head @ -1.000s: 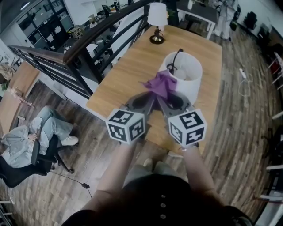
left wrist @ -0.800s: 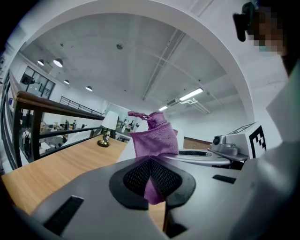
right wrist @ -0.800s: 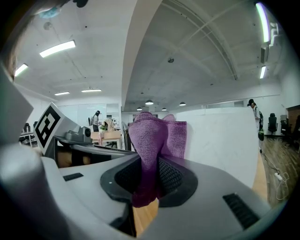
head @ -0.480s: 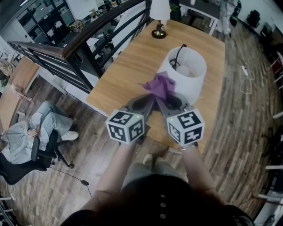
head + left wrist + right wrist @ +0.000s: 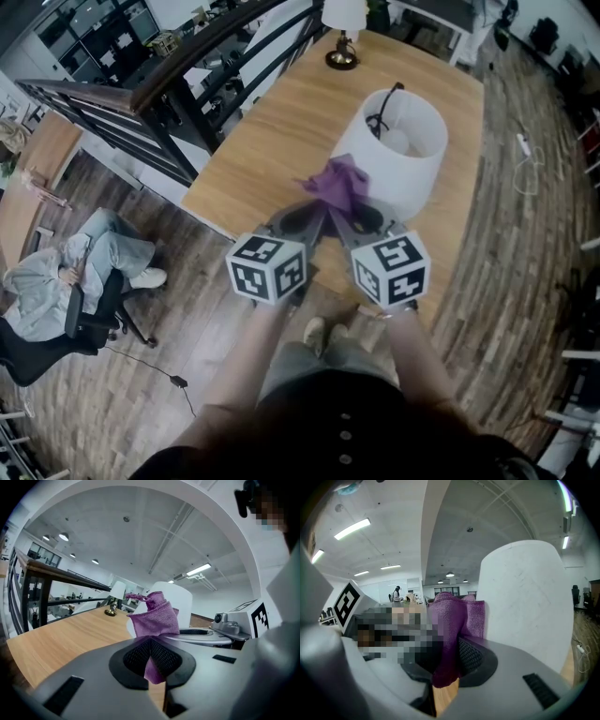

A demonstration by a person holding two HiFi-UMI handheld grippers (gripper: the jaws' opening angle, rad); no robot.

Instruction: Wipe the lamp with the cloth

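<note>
By the lamp (image 5: pixel 412 159), near the table (image 5: pixel 272 141) edge, the cloth (image 5: pixel 339 183) is pinched tight by the left gripper (image 5: pixel 152 660) and the right gripper (image 5: pixel 450 663) — open wood lies leftward.

The wooden table (image 5: pixel 272 131) carries a large white lamp (image 5: pixel 394 183) and, at its far end, a small lamp (image 5: pixel 341 60).

A light wooden table (image 5: pixel 272 141) stands on dark plank floor (image 5: pixel 506 309) beside a black railing (image 5: pixel 122 127). A person (image 5: pixel 47 291) sits in an office chair (image 5: pixel 47 352) on the left. Strip lights (image 5: pixel 199 569) line the white ceiling (image 5: pixel 117 541).
</note>
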